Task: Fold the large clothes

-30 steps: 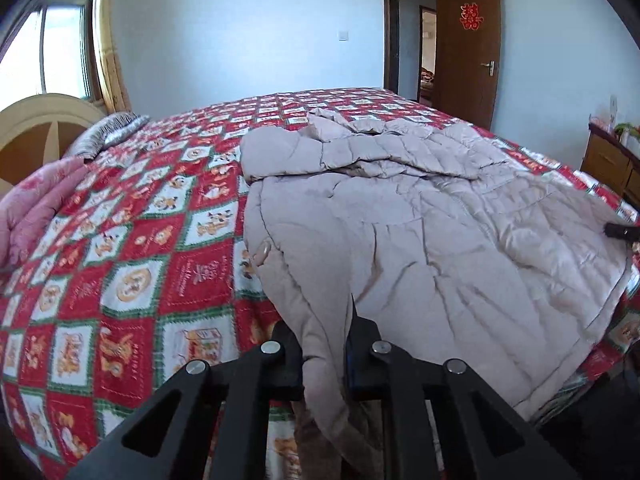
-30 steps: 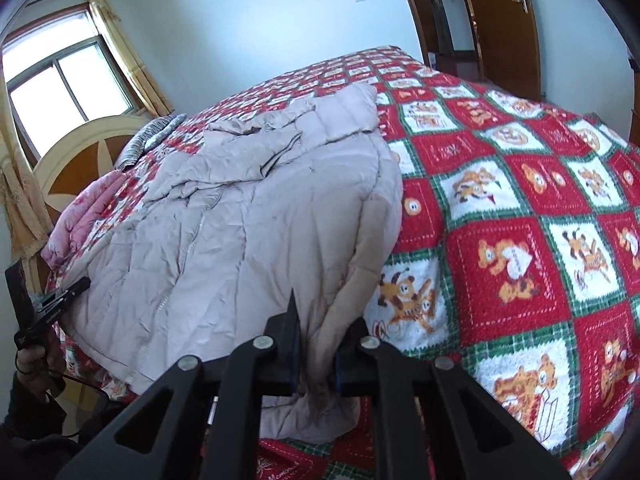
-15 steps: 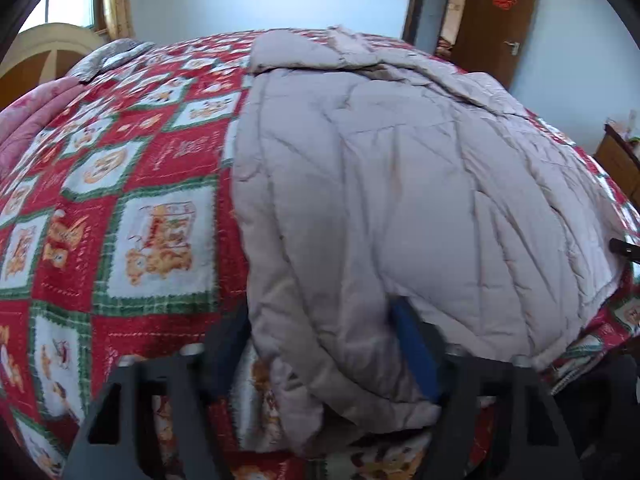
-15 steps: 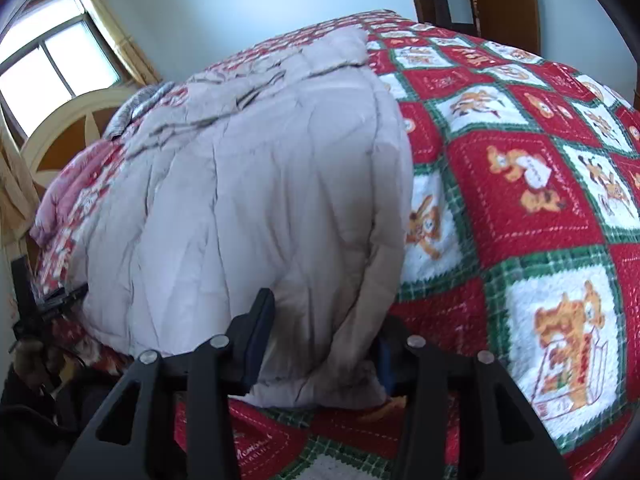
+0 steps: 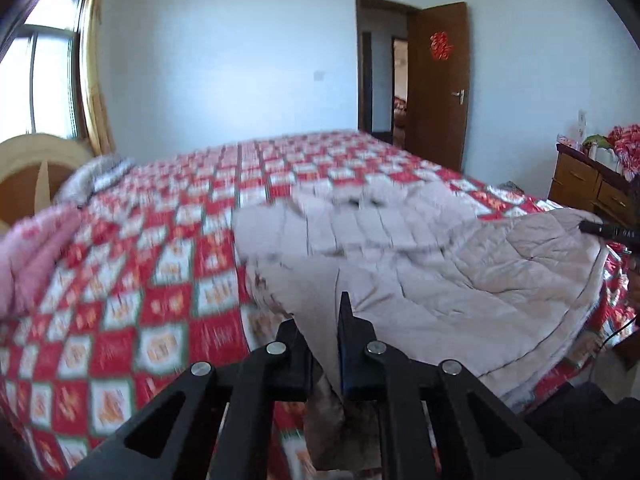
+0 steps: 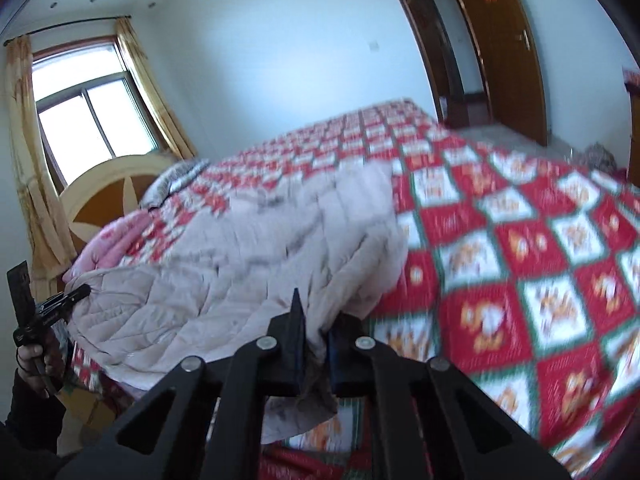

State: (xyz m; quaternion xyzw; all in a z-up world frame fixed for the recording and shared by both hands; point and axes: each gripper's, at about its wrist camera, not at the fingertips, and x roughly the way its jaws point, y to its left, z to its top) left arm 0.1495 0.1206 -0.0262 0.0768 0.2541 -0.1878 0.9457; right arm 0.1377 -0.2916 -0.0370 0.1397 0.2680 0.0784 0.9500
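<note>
A large beige quilted coat (image 5: 460, 280) lies spread on the bed with the red, white and green patterned cover (image 5: 132, 280). My left gripper (image 5: 324, 344) is shut on the coat's near hem at its left corner and holds it lifted. My right gripper (image 6: 316, 340) is shut on the hem at the coat's (image 6: 248, 264) right corner, also lifted above the bed edge. The right gripper shows at the far right of the left wrist view (image 5: 608, 231); the left gripper shows at the far left of the right wrist view (image 6: 60, 304). Both views are blurred.
A pink blanket (image 5: 28, 256) and a pillow (image 5: 92, 176) lie by the wooden headboard (image 5: 32, 168). A wooden dresser (image 5: 588, 184) stands to the right of the bed. A brown door (image 5: 436, 84) stands open at the back. A curtained window (image 6: 92, 124) is behind the headboard.
Both grippers opened wide around the hem half a second ago, then shut on it again. Both have now risen and pulled back, lifting the near hem off the bed edge.
</note>
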